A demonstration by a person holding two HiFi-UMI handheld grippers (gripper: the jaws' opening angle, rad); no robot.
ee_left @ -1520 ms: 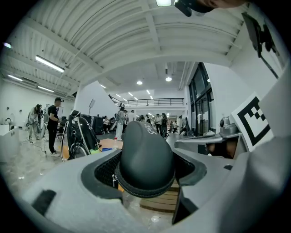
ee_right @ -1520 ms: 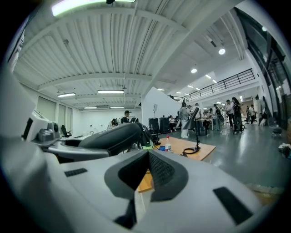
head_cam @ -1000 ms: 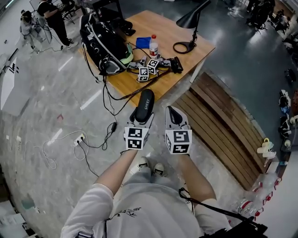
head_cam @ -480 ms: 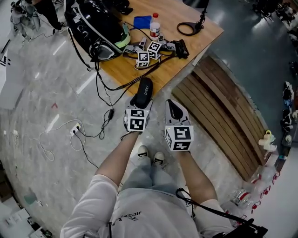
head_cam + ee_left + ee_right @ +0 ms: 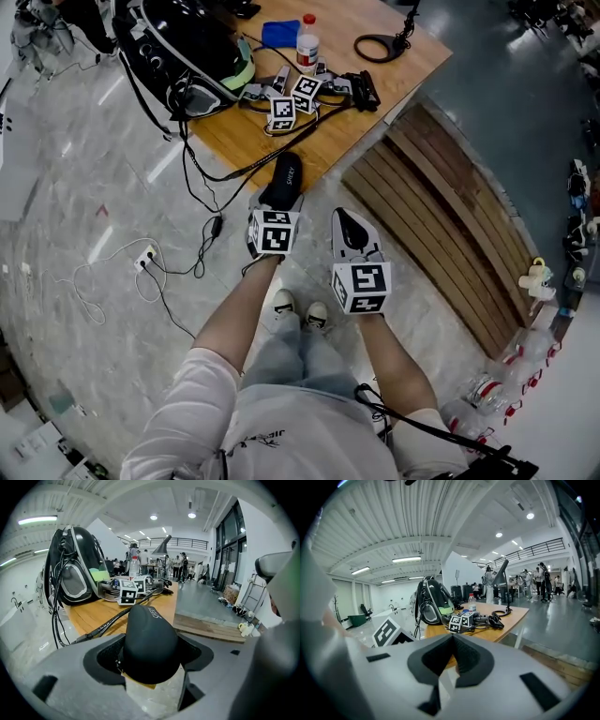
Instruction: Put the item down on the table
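Observation:
A black oblong case [image 5: 285,178] with pale lettering sticks out forward from my left gripper [image 5: 274,204], which is shut on its near end. In the left gripper view the case [image 5: 149,637] fills the gap between the jaws of the left gripper [image 5: 150,665] and points at the wooden table [image 5: 93,616]. The case hangs over the floor just short of the table's near edge [image 5: 309,159]. My right gripper [image 5: 349,227] is beside it on the right, shut, with nothing in it; the right gripper [image 5: 452,653] has its jaws meeting at the tip.
On the table stand a black backpack [image 5: 178,47], a white bottle [image 5: 306,42], a blue pouch [image 5: 279,33], spare grippers with marker cubes [image 5: 295,98] and a lamp base [image 5: 380,45]. Cables hang off the table to a power strip [image 5: 145,261]. A slatted wooden platform [image 5: 441,234] lies right.
The person has stepped closer to the table. My left gripper has carried the case forward to the table's near edge. The right gripper has kept its place beside it.

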